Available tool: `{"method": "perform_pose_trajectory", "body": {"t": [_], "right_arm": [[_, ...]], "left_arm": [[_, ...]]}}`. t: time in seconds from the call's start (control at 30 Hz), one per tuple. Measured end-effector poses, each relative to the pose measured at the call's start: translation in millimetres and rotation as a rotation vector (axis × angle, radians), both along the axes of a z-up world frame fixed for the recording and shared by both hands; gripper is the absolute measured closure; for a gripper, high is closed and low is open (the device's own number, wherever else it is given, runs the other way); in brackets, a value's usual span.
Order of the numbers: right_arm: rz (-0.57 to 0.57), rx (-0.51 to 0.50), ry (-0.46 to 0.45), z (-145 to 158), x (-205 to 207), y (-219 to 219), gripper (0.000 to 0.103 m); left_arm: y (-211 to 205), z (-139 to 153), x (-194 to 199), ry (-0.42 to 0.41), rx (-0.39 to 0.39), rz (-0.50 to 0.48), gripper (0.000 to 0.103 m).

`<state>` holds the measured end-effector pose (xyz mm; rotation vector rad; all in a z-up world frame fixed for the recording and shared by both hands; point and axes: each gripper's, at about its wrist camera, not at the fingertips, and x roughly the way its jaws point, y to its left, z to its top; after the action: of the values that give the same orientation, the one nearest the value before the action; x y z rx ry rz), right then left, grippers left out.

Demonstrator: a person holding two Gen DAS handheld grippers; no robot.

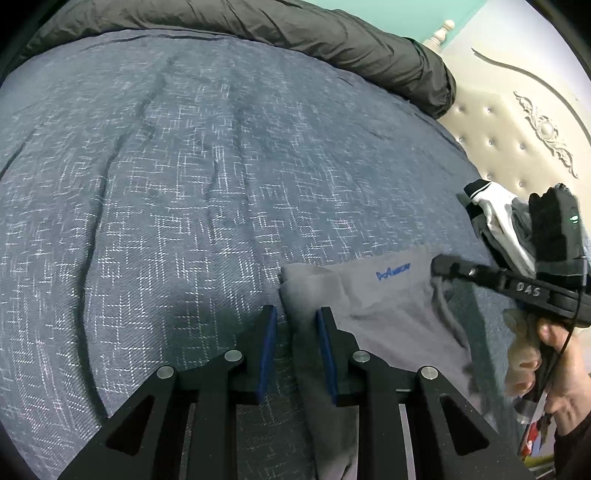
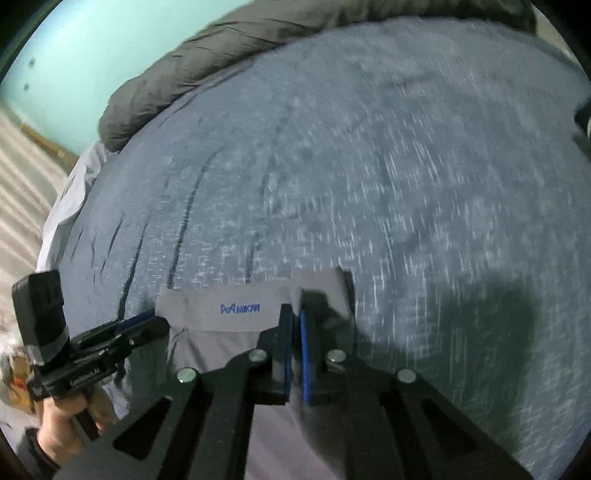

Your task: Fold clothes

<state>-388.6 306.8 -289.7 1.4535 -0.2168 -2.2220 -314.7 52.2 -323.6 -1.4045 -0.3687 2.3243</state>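
Grey trousers (image 1: 384, 306) with a blue logo at the waistband lie on the blue patterned bedspread (image 1: 184, 166). My left gripper (image 1: 295, 314) is open, its blue pads straddling the waistband's left corner. In the right wrist view the same trousers (image 2: 229, 332) show with the logo readable. My right gripper (image 2: 297, 317) is shut on the waistband's right corner. The left gripper (image 2: 147, 321) appears there at the waistband's left corner. The right gripper (image 1: 443, 266) shows in the left wrist view at the right.
A dark grey duvet (image 1: 295, 33) is rolled along the far side of the bed. A pile of white, grey and black clothes (image 1: 509, 218) lies by the cream tufted headboard (image 1: 517, 122). A teal wall (image 2: 85, 59) stands beyond the bed.
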Motion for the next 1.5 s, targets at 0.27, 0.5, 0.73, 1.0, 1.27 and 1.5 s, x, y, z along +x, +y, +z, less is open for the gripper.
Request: {"method": "perform_pose_trajectory", "body": {"t": [0.27,0.5,0.73,1.0,1.27,1.5], "right_arm": [[0.147,0.159,0.073,1.6,-15.1,-10.5,0.1],[0.172,0.213,0.076,-20.1,-20.6,-3.0,0.099],[0.136,0.217,0.081,-28.3,-20.4,8.4,0.088],[0.038,0.14,0.165,1.3,-8.3,27.7,0.086],[-0.096,-0.093,0.105,14.1,75.4,65.5,0.071],[-0.217,-0.182,0.028,-2.5,160.7,77.0,0.069]], "left_arm": [[6.4,-0.4,1.8,0.001,-0.003,0.014,0.079],[7.8,-3.7,-2.1,0.001,-0.01,0.004,0.078],[5.7,-8.0,-5.2,0.002,0.017,-0.002,0.079],[-9.8,3.5,7.3,0.008,0.029,0.024,0.073],[-40.4,11.1,91.5,-0.019,0.078,0.043,0.065],[-38.5,-2.6,173.3,-0.033,0.086,0.067,0.065]]}}
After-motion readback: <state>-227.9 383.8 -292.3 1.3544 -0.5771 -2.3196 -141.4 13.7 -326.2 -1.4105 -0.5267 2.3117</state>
